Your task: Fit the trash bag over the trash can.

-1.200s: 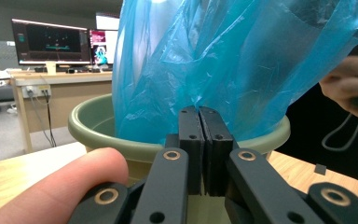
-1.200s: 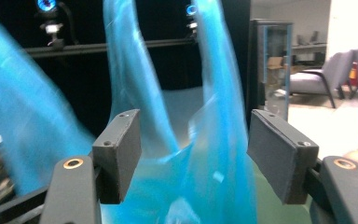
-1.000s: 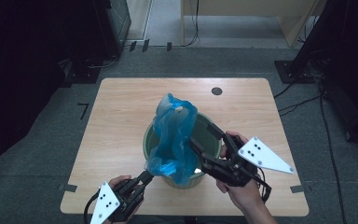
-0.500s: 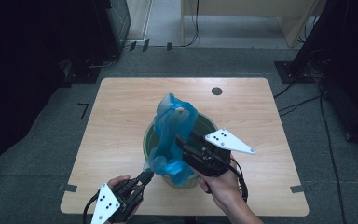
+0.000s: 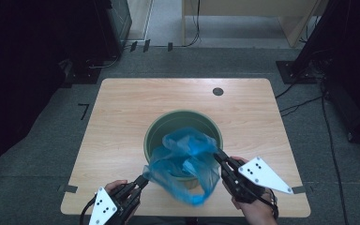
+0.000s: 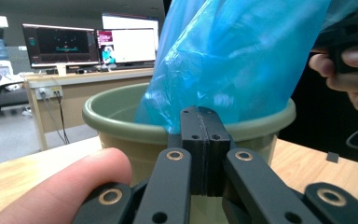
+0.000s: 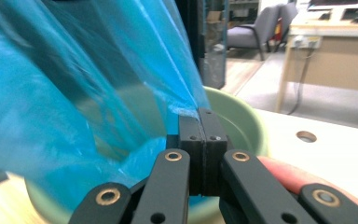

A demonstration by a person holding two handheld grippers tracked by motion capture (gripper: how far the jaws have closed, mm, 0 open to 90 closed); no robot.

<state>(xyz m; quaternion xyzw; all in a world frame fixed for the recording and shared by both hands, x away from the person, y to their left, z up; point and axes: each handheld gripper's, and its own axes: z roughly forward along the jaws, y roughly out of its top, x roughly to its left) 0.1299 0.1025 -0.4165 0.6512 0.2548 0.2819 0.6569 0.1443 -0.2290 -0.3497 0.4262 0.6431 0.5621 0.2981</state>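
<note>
1. Thin, translucent blue plastic bag [image 5: 183, 161]: it hangs partly inside and partly over the near rim of the round green plastic bucket [image 5: 155, 132], which stands near the middle of the light wooden table [image 5: 122, 108].
2. Left gripper [image 5: 142, 180]: jaws fully together, pinching the bag's near-left edge just outside the bucket rim.
3. Right gripper [image 5: 217, 155]: its jaws have just been closing and now meet on a fold of bag film at the near-right rim.
4. Step in hand, as judged: spreading the bag's mouth to line the bucket. Done well, both grips stay on the film's edge, the two grippers part sideways evenly, and the mouth is lowered over the rim without tearing the film.
5. Edges: the near table edge lies close below both hands, so little room remains for pulling back.
6. Open room: bare table extends left, right and far of the bucket; a small dark round hole [image 5: 218, 91] sits at far right.
</note>
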